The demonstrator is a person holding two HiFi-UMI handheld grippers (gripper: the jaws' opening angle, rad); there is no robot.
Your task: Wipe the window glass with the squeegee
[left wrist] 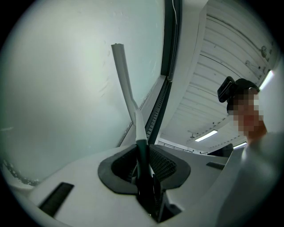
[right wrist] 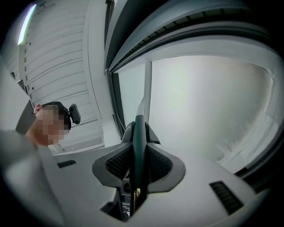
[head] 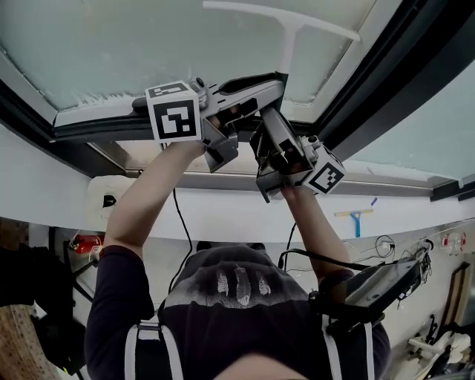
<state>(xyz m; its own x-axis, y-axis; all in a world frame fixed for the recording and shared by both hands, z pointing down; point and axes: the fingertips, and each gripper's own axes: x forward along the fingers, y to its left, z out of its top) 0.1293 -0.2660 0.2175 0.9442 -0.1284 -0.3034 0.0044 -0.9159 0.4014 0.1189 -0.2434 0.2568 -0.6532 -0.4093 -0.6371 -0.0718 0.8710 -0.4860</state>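
Jaws of both grippers are clamped on the squeegee (head: 288, 46). The left gripper (left wrist: 143, 165) has its pads on the dark lower part of the handle, and the right gripper (right wrist: 139, 153) grips the same dark section (stacked close together, nearly touching in the head view). Nothing else sits between either pair.

Squeegee is held up against the window glass (head: 148, 44). The white stem runs from the grippers to the crossbar blade (head: 245, 10), high on the pane near the dark window frame (head: 386, 67).

Doing the pull well, as I judge it:
- keep the two grips as one unit, no twist between them, or the blade tips onto one corner
- hold the blade flat across its whole length with steady pressure into the pane
- draw straight down, one pass, stop short of the lower frame rail

Hard to read:
- no view shows the blade edge meeting the glass, so I can't confirm contact
- left gripper view shows only one arm of the blade (left wrist: 120, 62), the other is cut off
- whitish speckle along the pane's lower edge (head: 85, 99); suds or residue, can't tell
- the glass is bright and featureless, so wiped and unwiped areas don't separate
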